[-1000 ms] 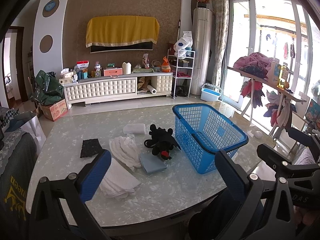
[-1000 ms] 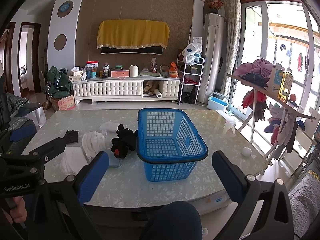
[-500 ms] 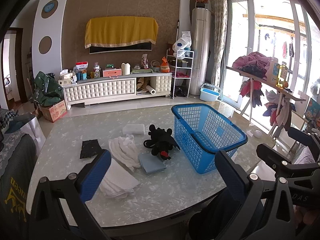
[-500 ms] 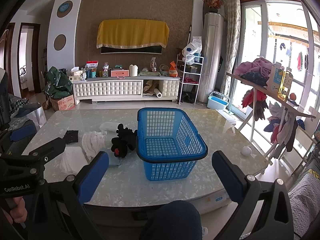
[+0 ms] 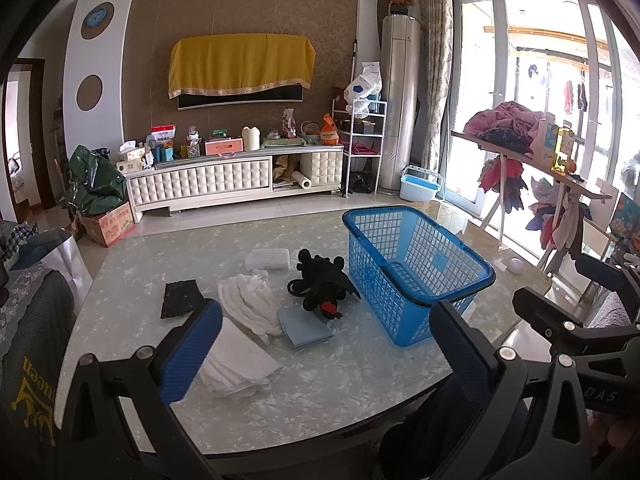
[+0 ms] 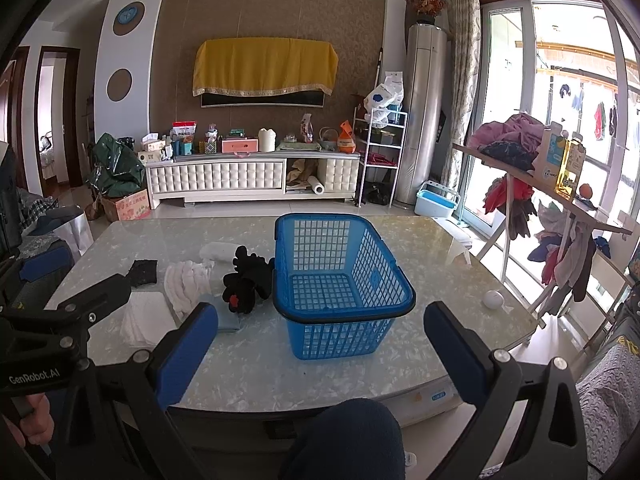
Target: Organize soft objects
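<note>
Task looks barely started: blue basket (image 6: 340,276) sits on the marble table (image 6: 440,264) and is empty, mesh floor fully visible in the right wrist view. All soft items lie outside it, in a cluster to the basket's left: black plush toy (image 5: 320,284) just beside the basket wall, partly on a light blue folded cloth (image 5: 306,330); crumpled white towel (image 5: 250,300) next out from the basket; flat white folded cloth (image 5: 236,360) nearer the table's front edge; dark scouring pad (image 5: 180,298) farthest from the basket; white sponge block (image 5: 268,258) behind the plush. Left gripper (image 5: 320,348) has fingers spread wide, holds nothing, hangs above the near table edge over the cloths. Right gripper (image 6: 320,344) likewise wide apart and empty, facing the basket front. So likely six items left to go in, none done. Small white ball (image 6: 491,300) right of the basket, unclear if it counts.
</note>
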The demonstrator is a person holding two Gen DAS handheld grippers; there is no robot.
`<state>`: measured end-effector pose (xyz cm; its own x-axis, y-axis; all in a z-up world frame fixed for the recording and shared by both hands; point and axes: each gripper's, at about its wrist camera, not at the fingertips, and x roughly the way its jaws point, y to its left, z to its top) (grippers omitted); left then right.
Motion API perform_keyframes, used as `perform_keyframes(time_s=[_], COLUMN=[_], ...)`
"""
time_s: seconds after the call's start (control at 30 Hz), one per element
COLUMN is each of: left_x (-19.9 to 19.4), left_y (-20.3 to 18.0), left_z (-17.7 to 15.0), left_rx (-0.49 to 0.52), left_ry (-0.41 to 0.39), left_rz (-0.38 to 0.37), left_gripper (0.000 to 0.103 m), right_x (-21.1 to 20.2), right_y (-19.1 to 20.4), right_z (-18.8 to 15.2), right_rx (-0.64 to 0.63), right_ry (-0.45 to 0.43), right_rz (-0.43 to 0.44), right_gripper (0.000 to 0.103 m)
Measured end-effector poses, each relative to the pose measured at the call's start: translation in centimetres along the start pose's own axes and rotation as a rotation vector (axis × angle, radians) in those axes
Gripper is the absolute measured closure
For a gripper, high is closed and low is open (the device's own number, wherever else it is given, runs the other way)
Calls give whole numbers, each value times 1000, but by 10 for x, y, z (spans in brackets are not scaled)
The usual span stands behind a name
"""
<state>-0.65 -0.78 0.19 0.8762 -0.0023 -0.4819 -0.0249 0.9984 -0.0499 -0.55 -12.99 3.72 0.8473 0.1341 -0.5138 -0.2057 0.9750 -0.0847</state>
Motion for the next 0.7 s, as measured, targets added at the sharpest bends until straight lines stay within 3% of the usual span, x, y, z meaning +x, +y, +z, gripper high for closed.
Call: perform_keyframes(time_s=[0.7], left_x=[3], left_y=[-1], left_z=[1], left_rx=[28], left_ry=[-13], left_rz=[2], left_gripper=[0], right_x=[5], right_y=[-1], right_z=[5], right_rx=[6], right_ry=[3], right_rz=[0], right_gripper=[0])
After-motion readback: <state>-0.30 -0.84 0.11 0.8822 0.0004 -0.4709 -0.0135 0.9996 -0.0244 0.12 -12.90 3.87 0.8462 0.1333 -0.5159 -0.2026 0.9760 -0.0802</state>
